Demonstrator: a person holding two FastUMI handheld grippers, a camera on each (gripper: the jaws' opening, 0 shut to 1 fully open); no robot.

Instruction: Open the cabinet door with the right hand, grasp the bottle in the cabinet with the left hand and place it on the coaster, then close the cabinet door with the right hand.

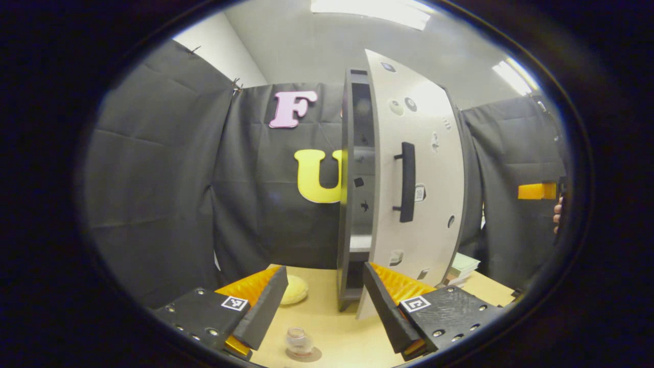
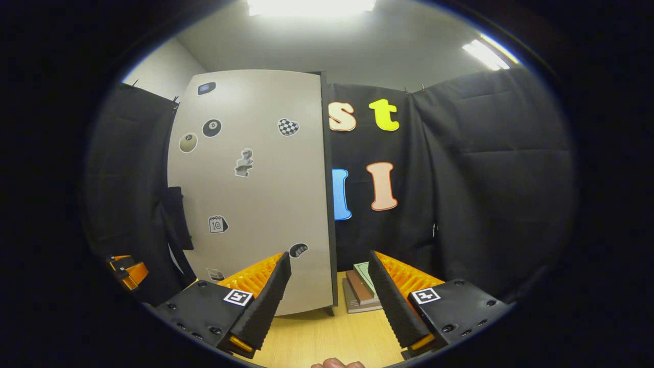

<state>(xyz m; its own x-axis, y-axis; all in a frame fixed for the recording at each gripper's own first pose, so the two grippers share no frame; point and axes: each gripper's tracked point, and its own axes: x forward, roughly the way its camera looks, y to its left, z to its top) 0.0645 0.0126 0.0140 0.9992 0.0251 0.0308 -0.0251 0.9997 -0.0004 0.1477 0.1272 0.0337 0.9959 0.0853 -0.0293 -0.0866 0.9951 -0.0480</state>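
On the tan tabletop (image 1: 337, 327), the bottle (image 1: 299, 341) stands on its coaster (image 1: 312, 354) between the spread, empty left gripper (image 1: 323, 306) fingers. Behind stands the cabinet, door (image 1: 416, 174) ajar; the right gripper (image 2: 329, 301) is likewise spread, books (image 2: 360, 291) lying beyond.

1. You have one cabinet (image 1: 352, 204) with one door (image 1: 424, 168) and one black handle (image 1: 407, 182).
2. One glass bottle (image 1: 299, 341) on one coaster (image 1: 314, 354).
3. One yellow round pad (image 1: 295, 289).
4. One book stack (image 2: 361, 287).
5. Eight door stickers (image 2: 244, 162).

Left tool (image 1: 323, 306) and right tool (image 2: 329, 296) agape, empty.
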